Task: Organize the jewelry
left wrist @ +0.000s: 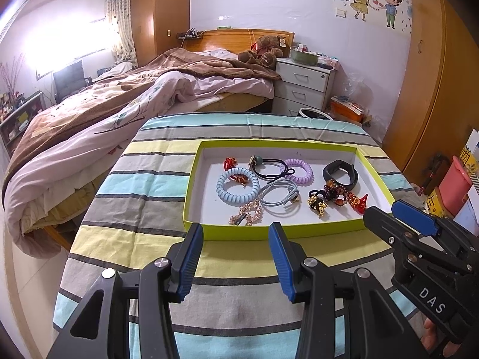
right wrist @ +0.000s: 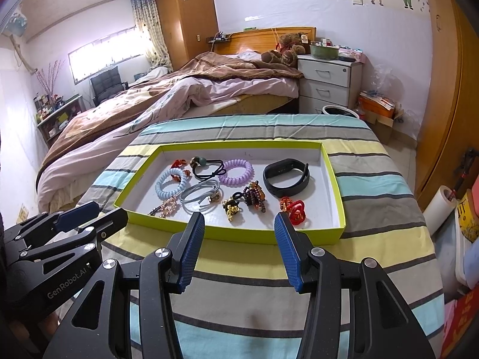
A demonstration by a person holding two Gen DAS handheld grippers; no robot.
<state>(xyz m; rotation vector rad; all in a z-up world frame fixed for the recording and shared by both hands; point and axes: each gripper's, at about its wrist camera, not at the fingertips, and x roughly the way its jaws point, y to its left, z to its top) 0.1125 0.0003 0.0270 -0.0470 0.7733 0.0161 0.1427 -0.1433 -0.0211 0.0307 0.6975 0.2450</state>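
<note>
Lime-green cardboard tray [left wrist: 375, 176] sits mid-surface on a striped cloth [left wrist: 143, 179], open side up, white floor showing between the pieces. All the jewelry is inside it, none outside.

Contents, left to right in the left wrist view: pale blue coil hair tie [left wrist: 238, 186], small red clip [left wrist: 230, 163] behind it, black elastic with a bead [left wrist: 269, 166], lilac coil tie [left wrist: 296, 169], grey cord loop [left wrist: 280, 197], pink beaded chain [left wrist: 247, 214] near the front wall, black wristband [left wrist: 339, 173], a tangle of gold and amber beads [left wrist: 329, 197], red ornament [left wrist: 360, 202] at the right front corner.

Left hand-held gripper [left wrist: 236, 233]: fingers spread apart, nothing between them, hovering just short of the tray's near wall. Right hand-held gripper [right wrist: 239, 224]: likewise released and empty, same standoff.

Handling, as judged:
- Everything light.
- Coil ties springy, squashy; pinch across the ring's thickness at one side.
- Wristband rubbery, holds its loop; take one strap edge.
- Beaded chain limp, will drape and slip; grip mid-length, lift slowly.
- Bead cluster tangled, may drag neighbours along.
- Red ornament looks brittle; light squeeze only.
</note>
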